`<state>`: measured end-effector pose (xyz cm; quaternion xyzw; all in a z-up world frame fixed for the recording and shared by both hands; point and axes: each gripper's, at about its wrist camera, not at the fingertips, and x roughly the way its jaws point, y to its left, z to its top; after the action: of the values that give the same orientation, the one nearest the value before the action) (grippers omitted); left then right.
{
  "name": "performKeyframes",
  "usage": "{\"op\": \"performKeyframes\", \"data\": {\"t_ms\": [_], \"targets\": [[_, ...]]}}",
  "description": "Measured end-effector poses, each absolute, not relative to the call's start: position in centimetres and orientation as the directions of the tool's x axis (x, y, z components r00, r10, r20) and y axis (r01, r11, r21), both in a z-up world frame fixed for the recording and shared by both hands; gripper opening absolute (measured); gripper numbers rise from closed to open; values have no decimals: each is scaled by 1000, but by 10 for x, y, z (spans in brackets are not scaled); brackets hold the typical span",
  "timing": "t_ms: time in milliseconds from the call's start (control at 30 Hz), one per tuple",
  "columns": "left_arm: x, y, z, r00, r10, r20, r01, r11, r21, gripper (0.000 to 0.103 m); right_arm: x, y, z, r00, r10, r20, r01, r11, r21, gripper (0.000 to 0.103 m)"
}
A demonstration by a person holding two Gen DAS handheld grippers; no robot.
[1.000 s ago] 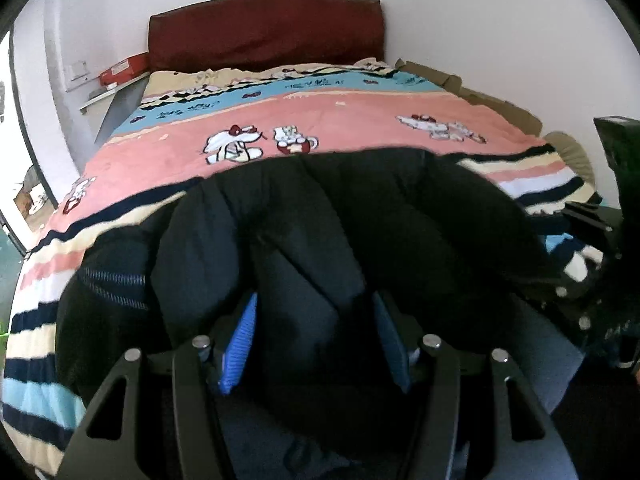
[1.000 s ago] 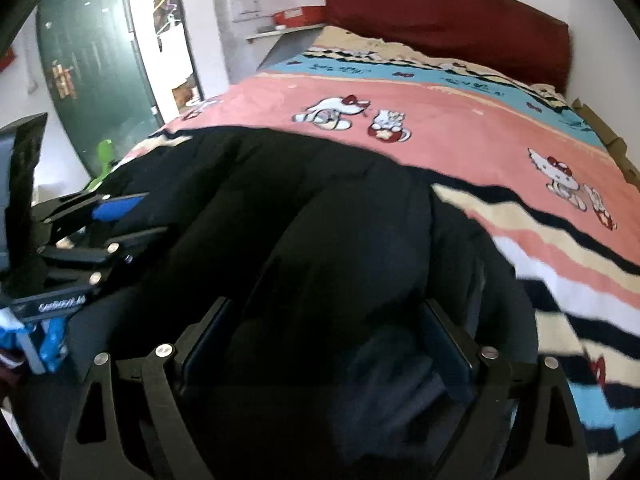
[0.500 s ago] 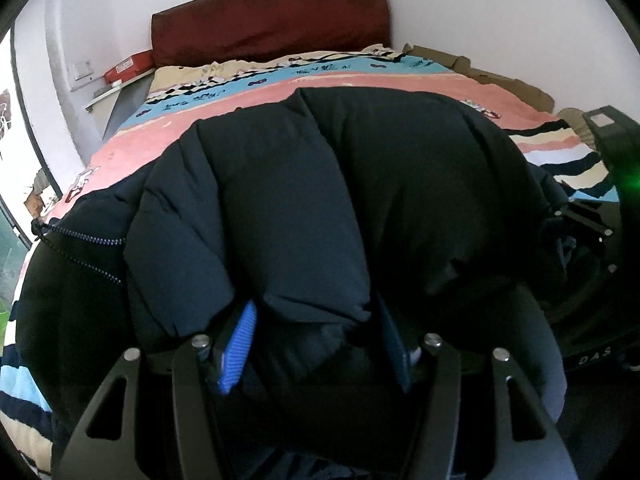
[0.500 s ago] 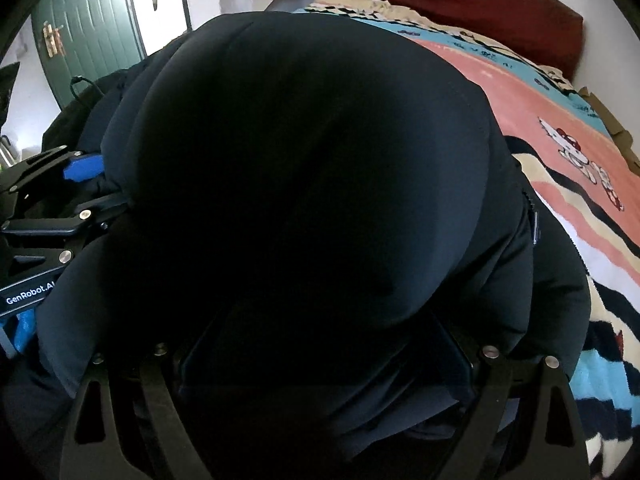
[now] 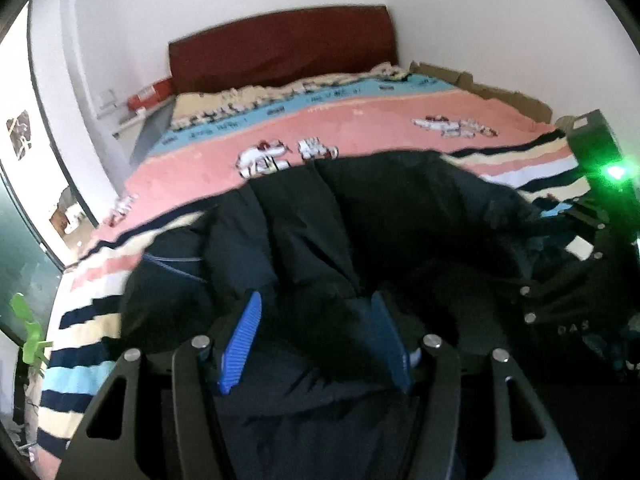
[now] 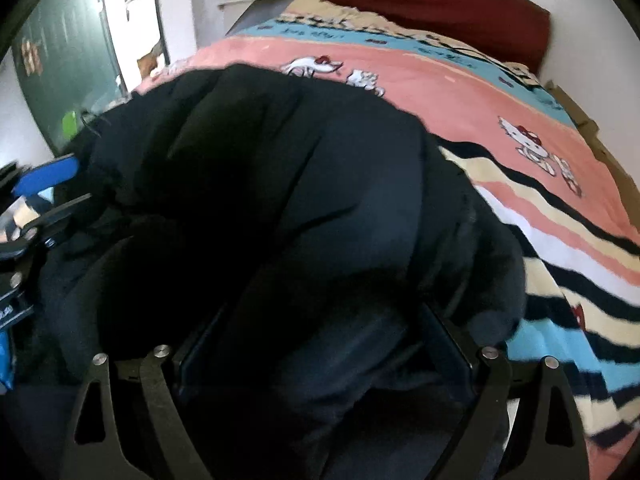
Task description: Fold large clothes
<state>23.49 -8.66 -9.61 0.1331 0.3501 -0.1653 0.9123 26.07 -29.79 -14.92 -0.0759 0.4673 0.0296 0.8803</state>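
A large black puffer jacket (image 5: 360,232) lies bunched on the near end of the bed; it fills most of the right wrist view (image 6: 300,200). My left gripper (image 5: 316,340) is shut on a thick fold of the jacket between its blue pads (image 5: 240,344). My right gripper (image 6: 320,352) is shut on another bulky fold of the jacket, its pads mostly buried in cloth. The right gripper's body shows at the right edge of the left wrist view (image 5: 568,292). The left gripper shows at the left edge of the right wrist view (image 6: 36,208).
The bed carries a pink, blue and striped cartoon blanket (image 5: 360,128) with a dark red headboard (image 5: 280,52). Cardboard (image 5: 480,84) lines the right wall side. A shelf with a red box (image 5: 148,94) and a doorway (image 6: 132,12) are on the left.
The jacket was lifted high half a second ago, hiding most of the bed. It has now dropped back down and forward onto the blanket, both grippers still holding it.
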Motion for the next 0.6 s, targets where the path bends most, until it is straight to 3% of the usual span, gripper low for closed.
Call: {"op": "performKeyframes", "data": {"t_ms": [600], "targets": [[111,-30,-45,796,-164,-583,332,923,193,59,116,-307,-90,659,5,-752,-95,992,-77,92]]}}
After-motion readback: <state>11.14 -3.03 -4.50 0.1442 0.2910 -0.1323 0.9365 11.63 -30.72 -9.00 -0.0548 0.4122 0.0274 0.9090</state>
